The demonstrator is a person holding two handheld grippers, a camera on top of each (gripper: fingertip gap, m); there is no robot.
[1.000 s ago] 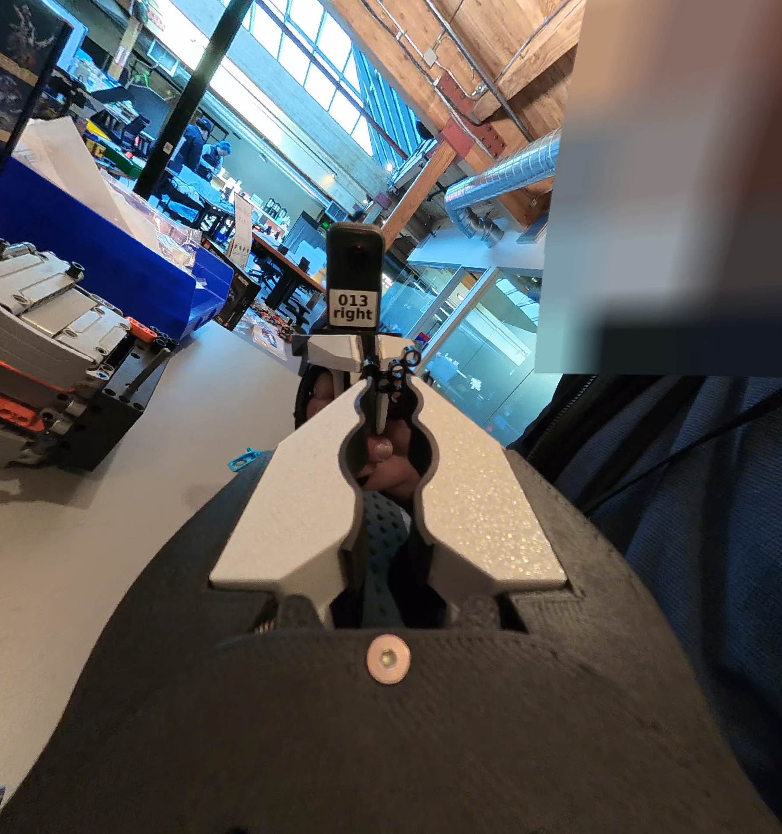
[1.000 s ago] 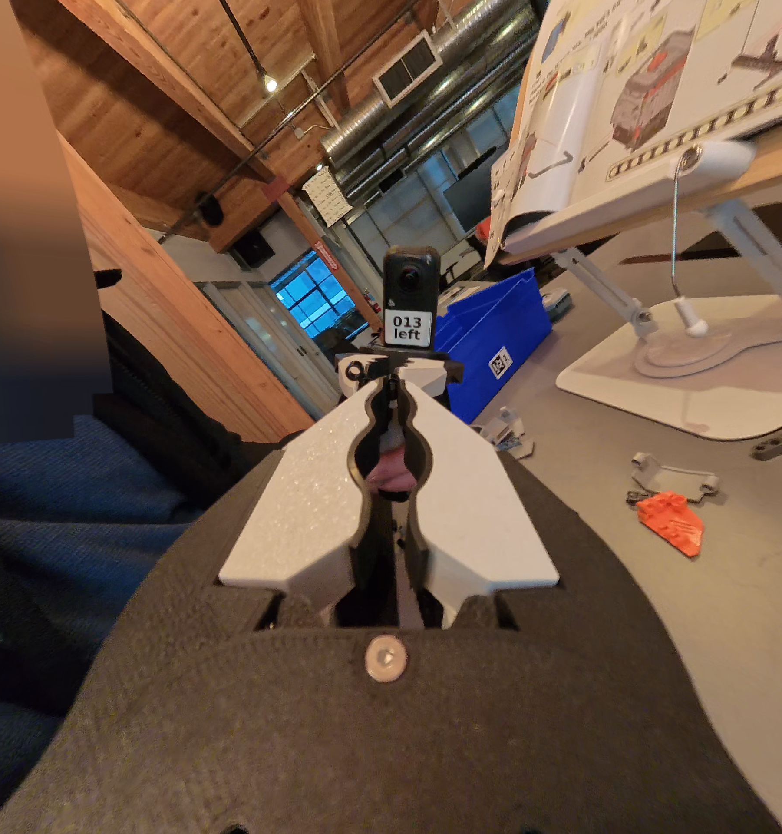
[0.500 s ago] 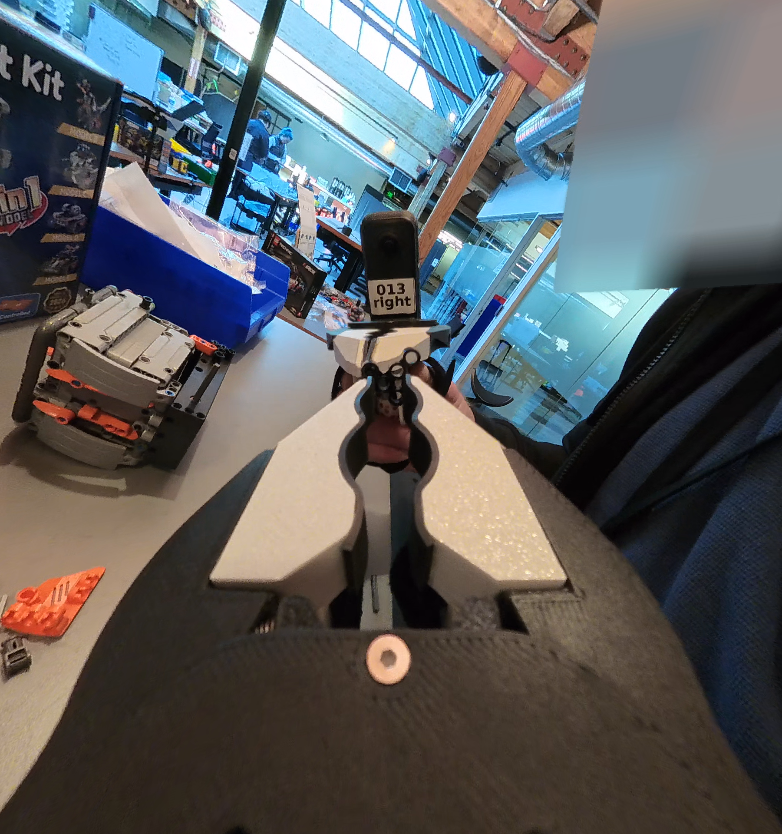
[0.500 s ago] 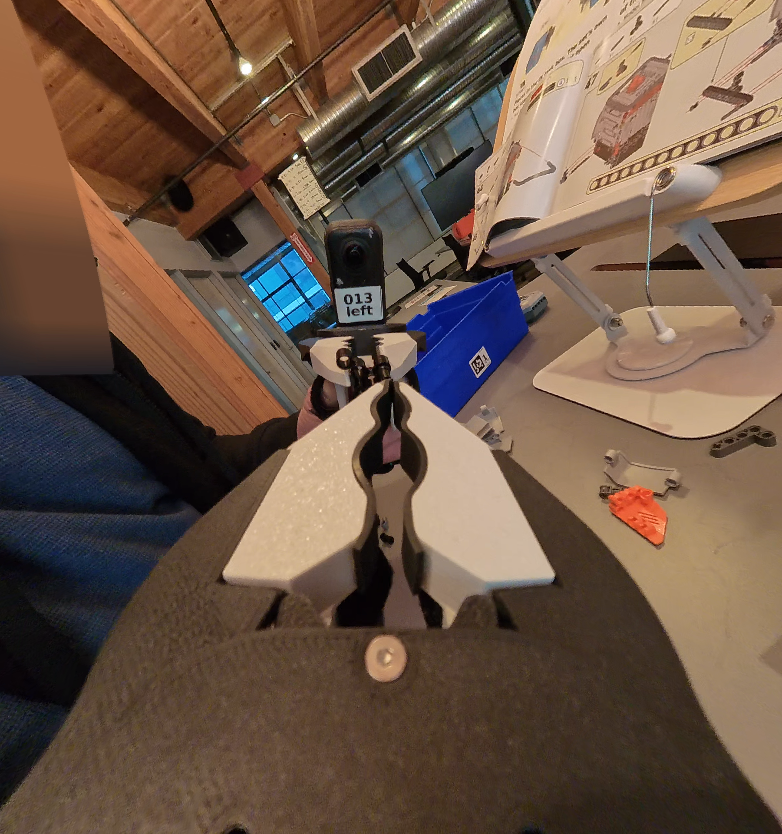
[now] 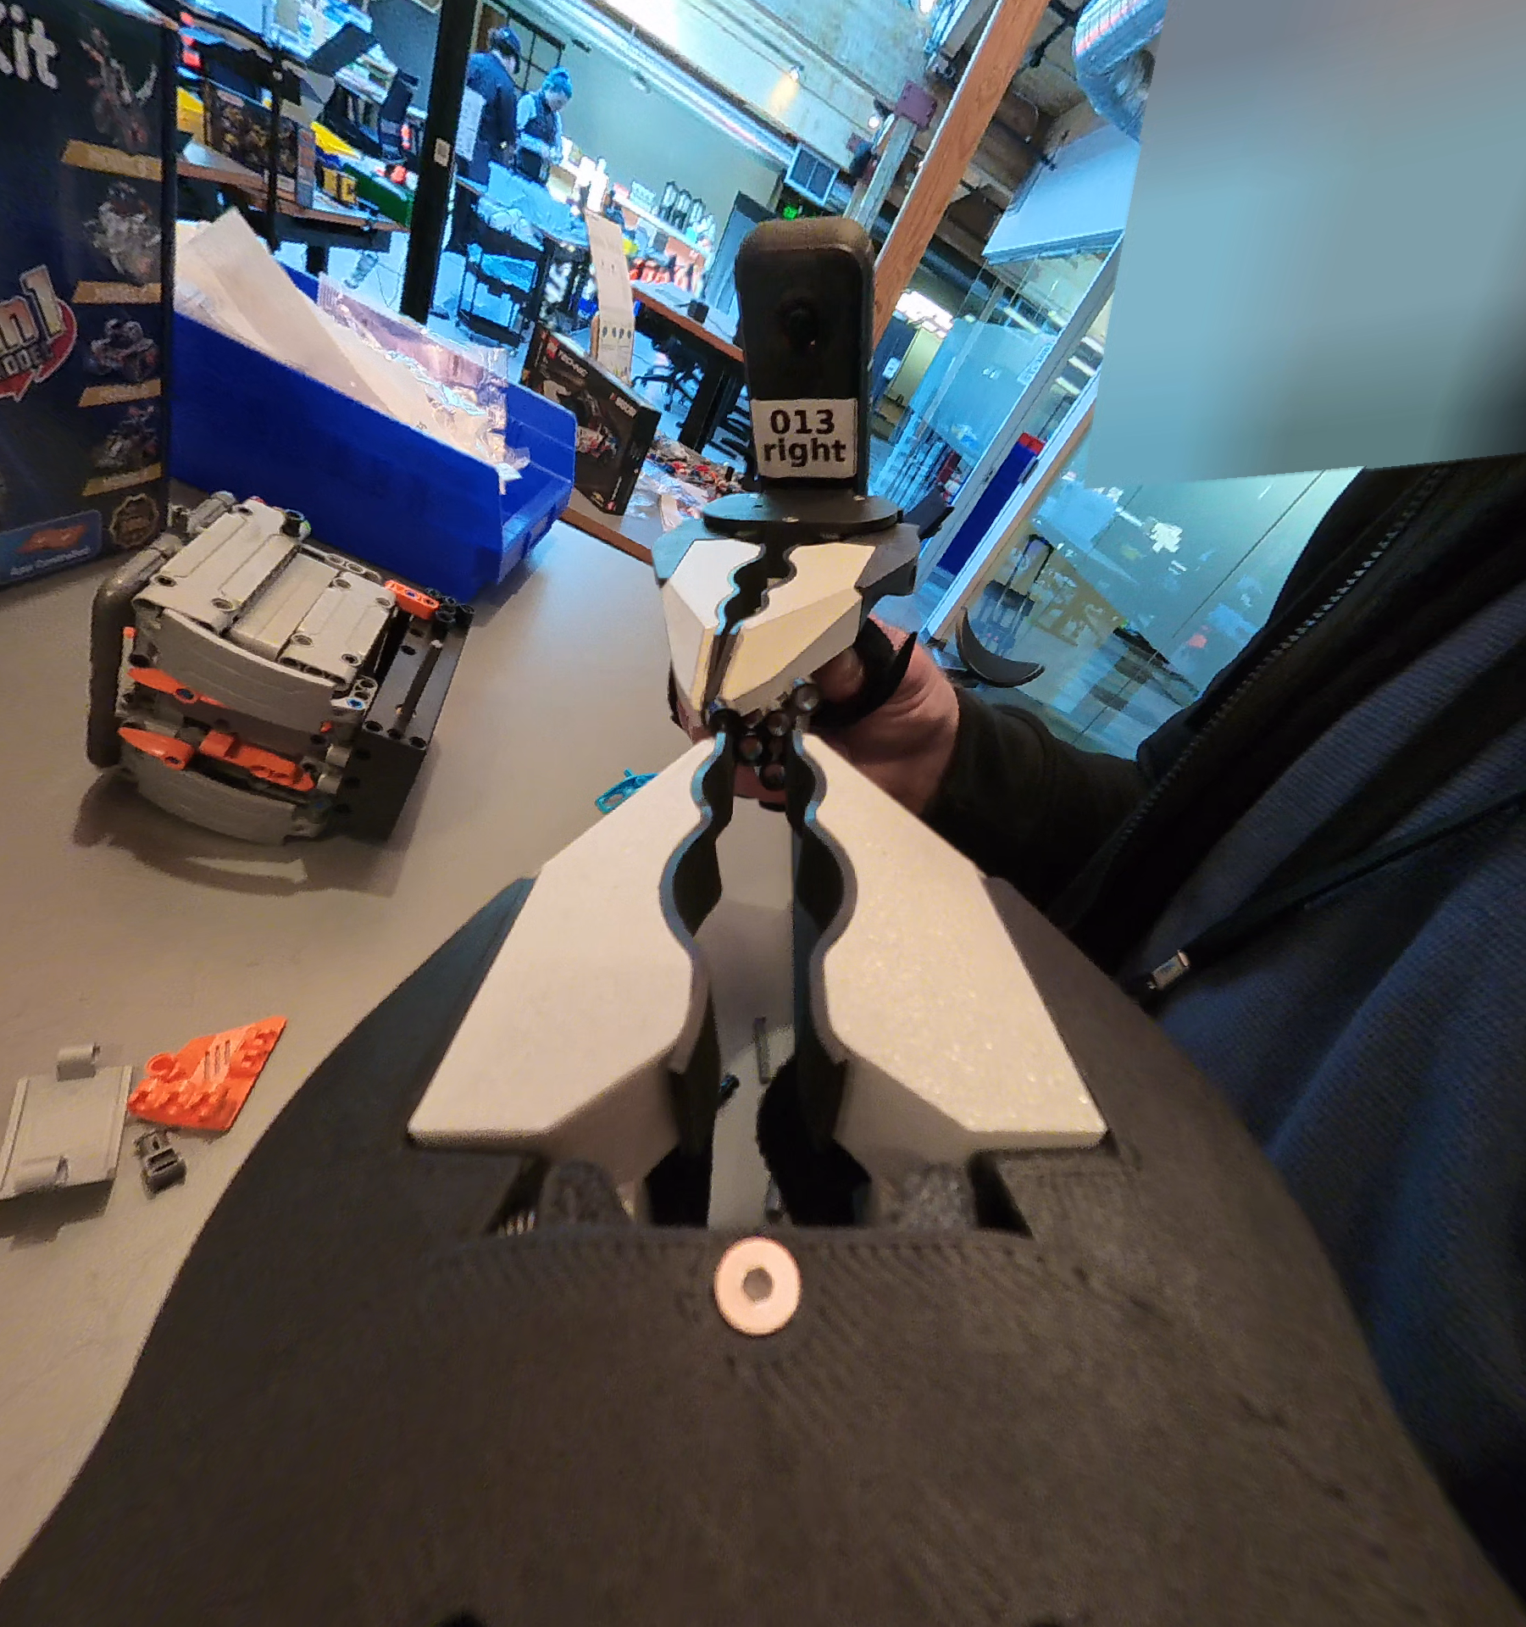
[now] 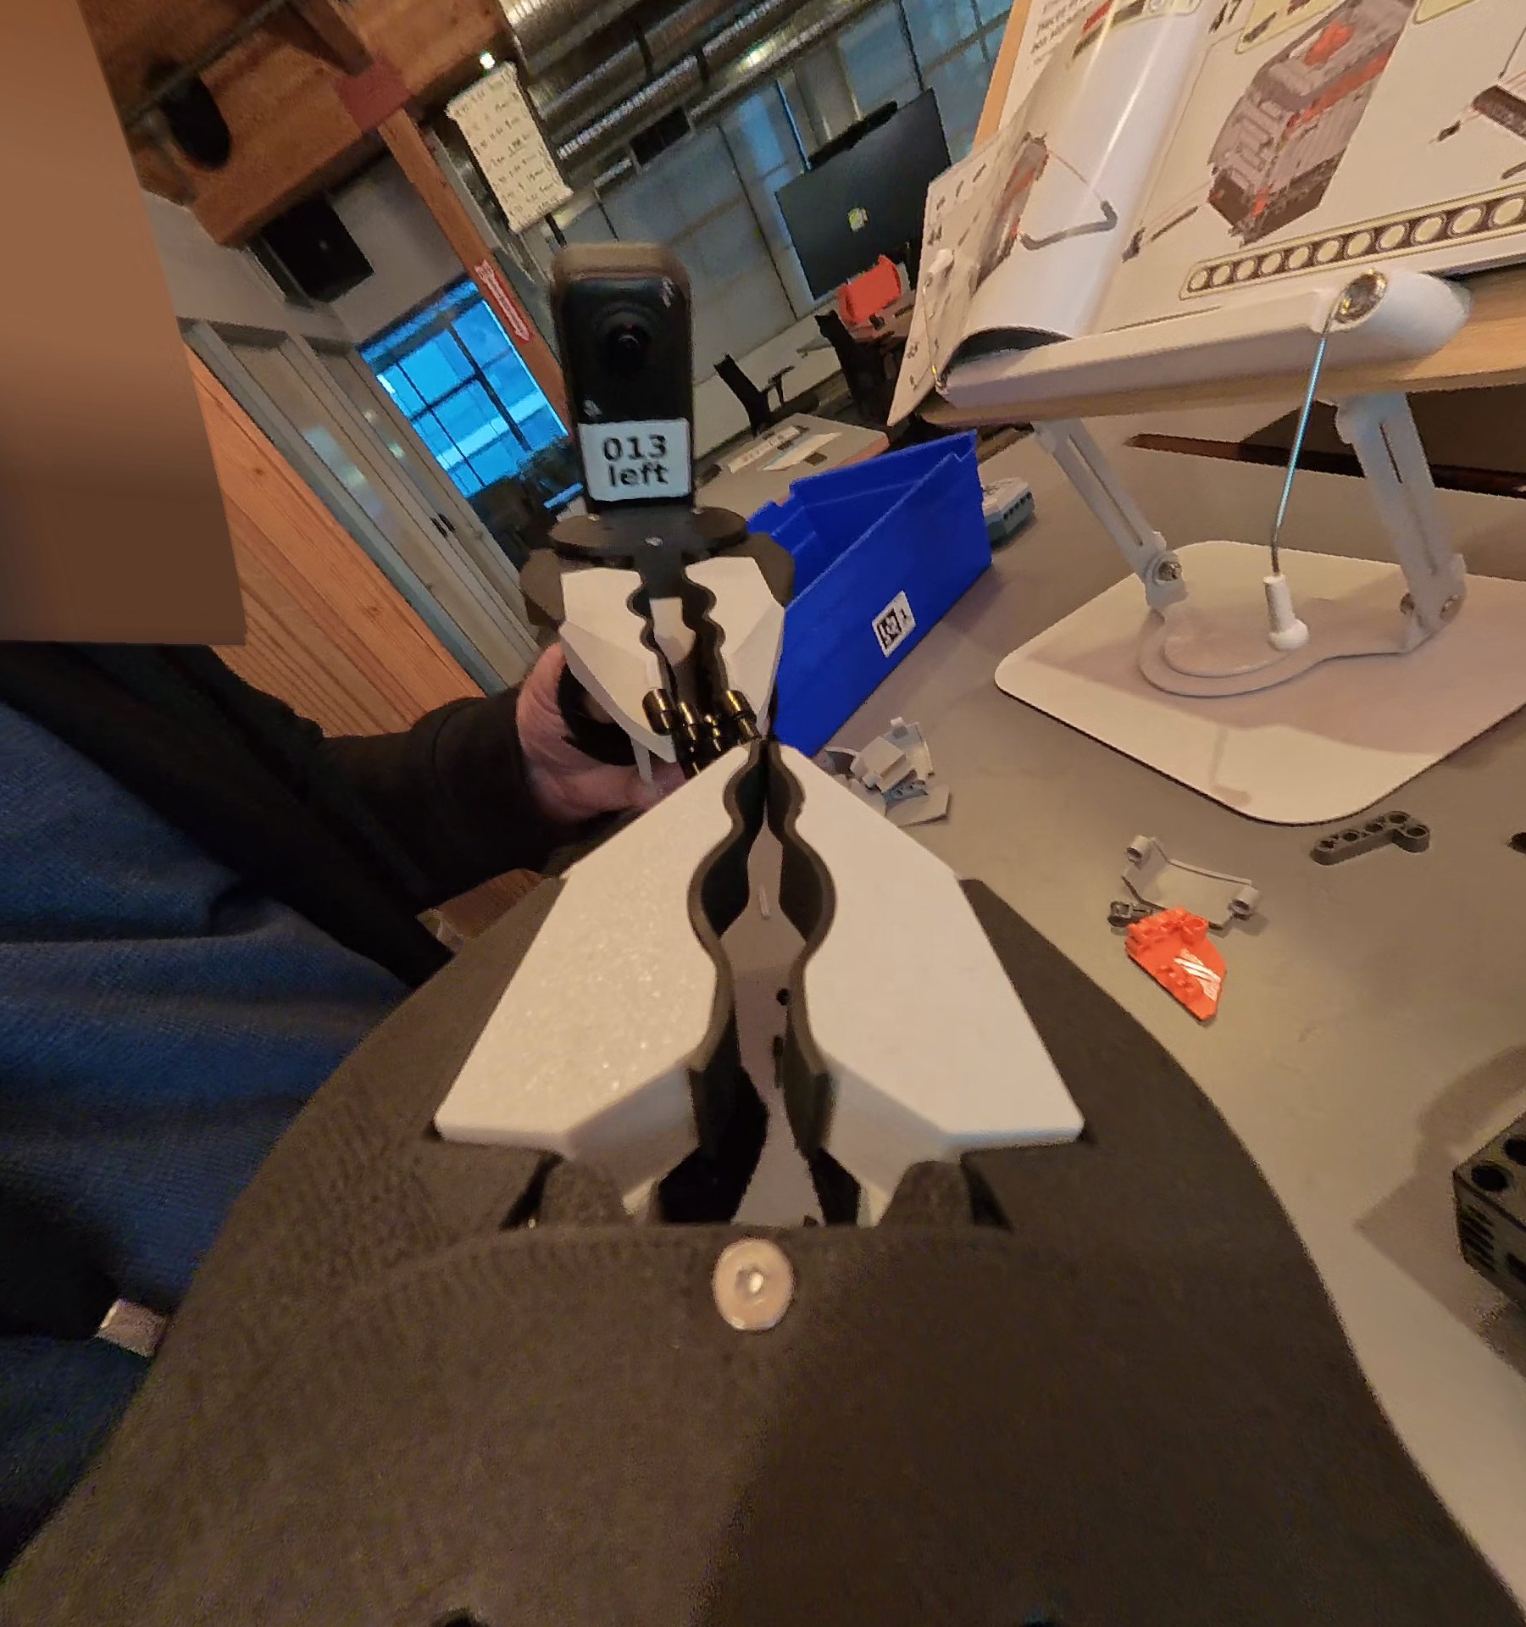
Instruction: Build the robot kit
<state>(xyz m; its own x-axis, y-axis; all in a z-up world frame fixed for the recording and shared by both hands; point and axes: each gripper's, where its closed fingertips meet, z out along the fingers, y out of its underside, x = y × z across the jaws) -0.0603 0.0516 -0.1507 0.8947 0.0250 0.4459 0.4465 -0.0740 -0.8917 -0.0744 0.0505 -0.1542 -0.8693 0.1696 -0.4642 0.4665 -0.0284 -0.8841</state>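
Left claw [image 5: 755, 748] clenched on small black pinned part [image 5: 777, 724], held above the desk [image 5: 521, 748]; right claw [image 6: 763, 759] clenched tip-to-tip just beside it, can't tell if it's pinching anything; grey-orange brick build [image 5: 248, 651] well apart.

Each gripper has a broad black body of ribbed, printed plastic filling the lower frame, with one silver screw and washer [image 5: 756, 1286] set at its centre. The left gripper [image 5: 752, 757] carries two white, faintly sparkling faceted fingers [image 5: 583, 986] lined along their inner edges with wavy black pads. The right gripper [image 6: 763, 757] is built the same. Seen from the front in the upper middle of the frame, each carries an upright black camera [image 6: 625, 352] on a round black plate, with a white label below the lens. The person wears a blue knit top [image 5: 1402, 1100] under a dark zipped jacket [image 5: 1322, 704] with dark cuffs.
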